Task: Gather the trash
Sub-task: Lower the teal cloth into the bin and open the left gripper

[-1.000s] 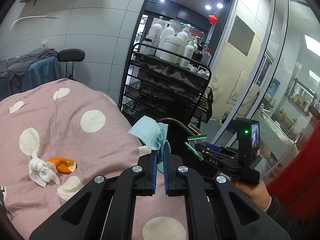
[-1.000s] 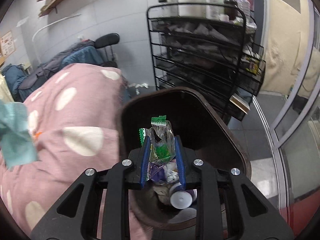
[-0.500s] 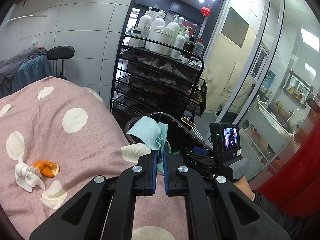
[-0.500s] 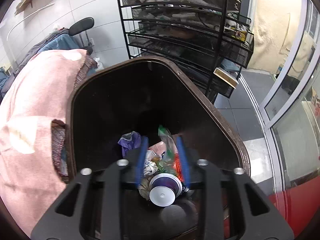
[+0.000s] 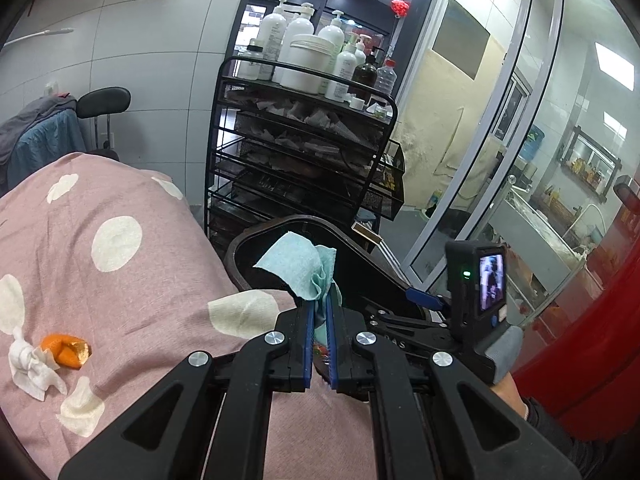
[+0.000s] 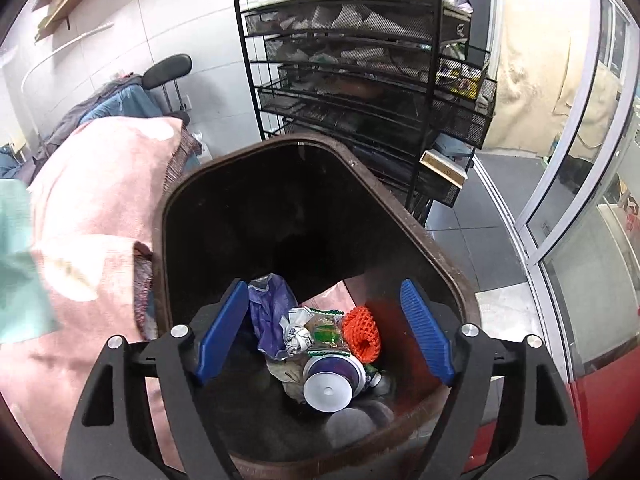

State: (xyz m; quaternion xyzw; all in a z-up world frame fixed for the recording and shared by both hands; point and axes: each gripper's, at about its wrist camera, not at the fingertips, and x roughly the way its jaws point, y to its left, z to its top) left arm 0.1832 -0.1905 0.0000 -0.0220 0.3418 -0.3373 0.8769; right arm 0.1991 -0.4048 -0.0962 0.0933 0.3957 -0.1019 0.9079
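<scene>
My left gripper [image 5: 319, 300] is shut on a teal paper towel [image 5: 303, 265], held over the edge of the pink dotted bed cover beside the dark brown trash bin [image 5: 256, 240]. My right gripper [image 6: 324, 292] is open and empty over the bin [image 6: 432, 240]. Inside the bin lie a green-printed clear wrapper [image 6: 326, 330], a purple bag [image 6: 272, 316], an orange net [image 6: 362, 330] and a cup lid [image 6: 328, 384]. An orange peel [image 5: 66, 350] and a crumpled white tissue [image 5: 30, 366] lie on the cover at the left. The teal towel shows at the left edge of the right wrist view [image 6: 20, 272].
A black wire trolley [image 5: 300, 160] with bottles and towels stands just behind the bin. A glass door [image 5: 500, 160] is on the right. A chair with clothes [image 5: 40, 140] is at the back left. The pink cover [image 5: 120, 280] borders the bin's left side.
My right gripper moved over the bin, opened, and the clear wrapper dropped in among the trash. My left gripper with the teal towel moved closer to the bin.
</scene>
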